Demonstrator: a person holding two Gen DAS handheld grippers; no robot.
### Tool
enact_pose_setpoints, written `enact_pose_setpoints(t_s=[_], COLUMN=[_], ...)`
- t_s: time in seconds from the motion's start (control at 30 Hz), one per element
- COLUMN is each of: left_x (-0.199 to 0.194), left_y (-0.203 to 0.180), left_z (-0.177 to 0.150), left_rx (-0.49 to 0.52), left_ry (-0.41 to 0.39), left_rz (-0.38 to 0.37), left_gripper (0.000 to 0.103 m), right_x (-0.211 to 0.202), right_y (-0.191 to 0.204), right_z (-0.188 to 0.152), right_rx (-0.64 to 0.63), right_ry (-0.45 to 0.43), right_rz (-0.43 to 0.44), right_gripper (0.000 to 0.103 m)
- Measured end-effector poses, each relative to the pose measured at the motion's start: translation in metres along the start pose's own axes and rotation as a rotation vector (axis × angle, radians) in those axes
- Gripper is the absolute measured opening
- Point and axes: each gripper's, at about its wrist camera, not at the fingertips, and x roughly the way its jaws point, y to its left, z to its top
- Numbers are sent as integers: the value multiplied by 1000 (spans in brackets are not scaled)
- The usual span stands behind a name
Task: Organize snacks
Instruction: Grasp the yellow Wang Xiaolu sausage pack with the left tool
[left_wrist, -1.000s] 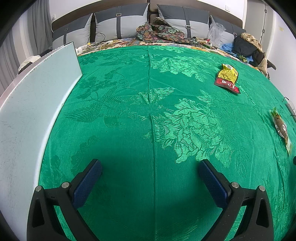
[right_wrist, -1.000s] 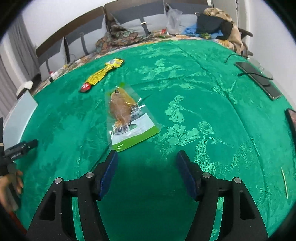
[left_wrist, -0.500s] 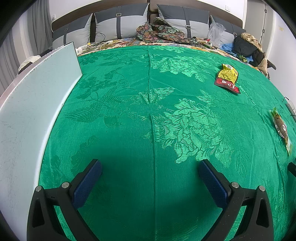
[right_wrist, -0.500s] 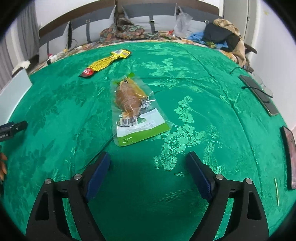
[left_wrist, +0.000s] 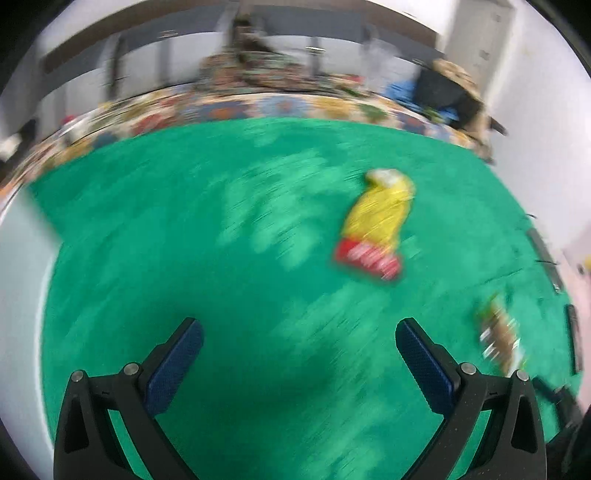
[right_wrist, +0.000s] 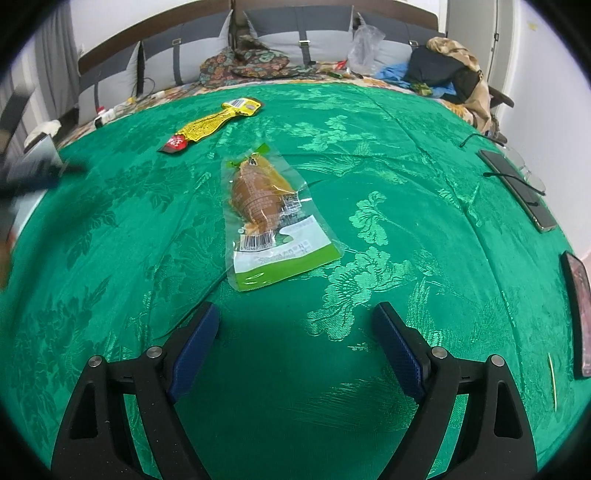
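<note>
- We see a wide green patterned cloth (right_wrist: 406, 177) covering the whole work surface, with grey cushions (right_wrist: 295, 37) and heaped clothing (right_wrist: 447, 70) along the far edge
- Our right gripper (right_wrist: 295, 336) hovers over the near middle of the cloth, its two blue-padded fingers (right_wrist: 194, 343) spread wide with nothing between them
- Just beyond the right gripper, slightly to the left, lies a clear snack pouch (right_wrist: 271, 218) with a green bottom band and a brown piece of food inside; it lies flat, its near corner close to the left finger but not touching it
- Farther away and to the left lies a long yellow snack packet (right_wrist: 210, 123) with a red end, well apart from the clear pouch
- On the right edge of the cloth we see two dark flat devices (right_wrist: 517, 188) with a cable, and another dark flat one (right_wrist: 578, 310) nearer to us
- The left wrist view is heavily blurred by motion
- Our left gripper (left_wrist: 297, 356) is also spread wide and empty above the green cloth (left_wrist: 184, 240)
- In that blurred view the yellow snack packet (left_wrist: 376, 225) sits ahead and to the right, and the clear snack pouch (left_wrist: 500, 336) shows as a smear near the right edge
- A pale board (left_wrist: 22, 295) borders the cloth on the left
</note>
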Motion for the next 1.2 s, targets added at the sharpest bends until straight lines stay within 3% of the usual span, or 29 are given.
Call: enact_pose_setpoints(t_s=[0.1, 0.23, 0.33, 0.47, 0.57, 0.7, 0.73, 0.8, 0.83, 0.93, 1.2], left_x=[26, 51, 83, 110, 123, 123, 121, 115, 113, 113, 81], left_y=[-38, -79, -96, -83, -63, -61, -62, -64, -66, -67, -42], left_z=[41, 70, 83, 90, 85, 81, 80, 78, 79, 81, 43], left_rx=[107, 216, 250, 157, 58, 93, 105, 125, 133, 140, 86], left_ry=[19, 44, 100, 122, 159, 128, 122, 97, 90, 97, 86], left_rz=[-29, -49, -8, 91, 80, 94, 89, 72, 64, 76, 102], left_gripper=[102, 102, 102, 102, 102, 102, 98, 80, 63, 51, 48], right_x=[0, 0, 0, 0, 0, -1, -1, -1, -1, -1, -1], right_y=[0, 1, 1, 1, 1, 1, 1, 1, 1, 1, 1], right_z=[0, -1, 0, -1, -1, -1, -1, -1, -1, -1, -1], right_rx=[0, 0, 0, 0, 0, 1, 1, 0, 1, 0, 0], right_ry=[0, 0, 0, 0, 0, 1, 1, 0, 0, 0, 0], right_rz=[0, 0, 0, 0, 0, -1, -1, -1, -1, -1, -1], right_gripper=[89, 89, 89, 89, 89, 89, 89, 89, 89, 89, 89])
